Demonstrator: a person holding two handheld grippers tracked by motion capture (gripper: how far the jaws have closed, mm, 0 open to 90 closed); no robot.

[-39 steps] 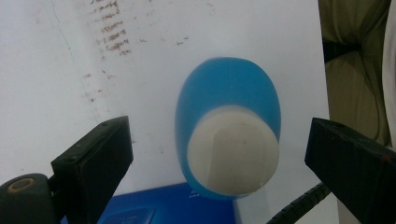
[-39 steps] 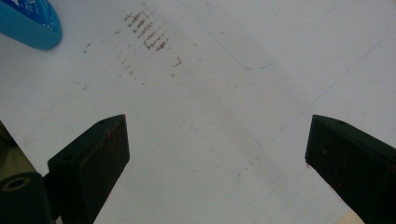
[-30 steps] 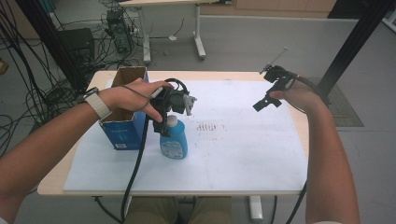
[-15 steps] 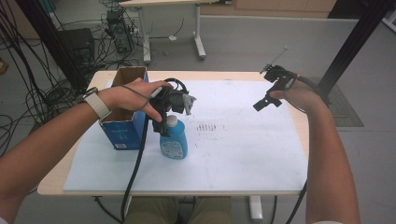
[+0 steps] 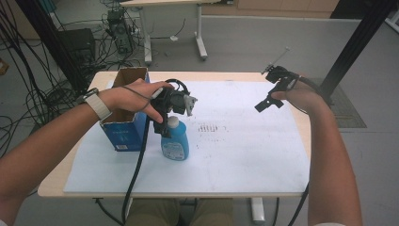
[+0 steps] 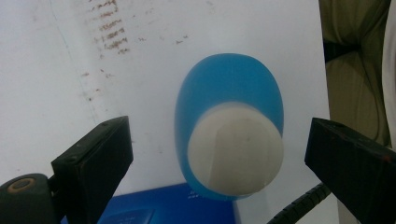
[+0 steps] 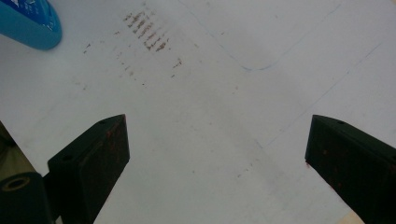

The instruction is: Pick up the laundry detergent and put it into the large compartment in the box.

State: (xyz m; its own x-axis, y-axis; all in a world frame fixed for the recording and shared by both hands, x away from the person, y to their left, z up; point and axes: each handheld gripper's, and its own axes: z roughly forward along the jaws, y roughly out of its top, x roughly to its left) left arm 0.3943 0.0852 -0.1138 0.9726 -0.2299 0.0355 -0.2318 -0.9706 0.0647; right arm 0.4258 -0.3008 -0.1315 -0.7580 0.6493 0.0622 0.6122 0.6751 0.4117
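A blue bottle point(image 5: 175, 143) with a white cap stands upright on the white sheet point(image 5: 244, 155), beside a blue cardboard box point(image 5: 123, 129). My left gripper point(image 5: 166, 123) hangs just above the bottle and points down, open. In the left gripper view the white cap point(image 6: 236, 156) sits between the two spread jaws of the left gripper point(image 6: 219, 136), touching neither. My right gripper point(image 5: 268, 102) is held in the air over the sheet's far right part, open with nothing in it. Seen in the right gripper view, the right gripper point(image 7: 217, 135) looks down on bare sheet, with the bottle point(image 7: 28, 23) at the top left corner.
The box is open at the top and stands at the table's left edge. Brown smudges point(image 5: 209, 128) mark the sheet's middle. A cable point(image 5: 136, 174) trails from the left gripper over the front edge. Another table point(image 5: 174, 28) and cables stand on the floor behind.
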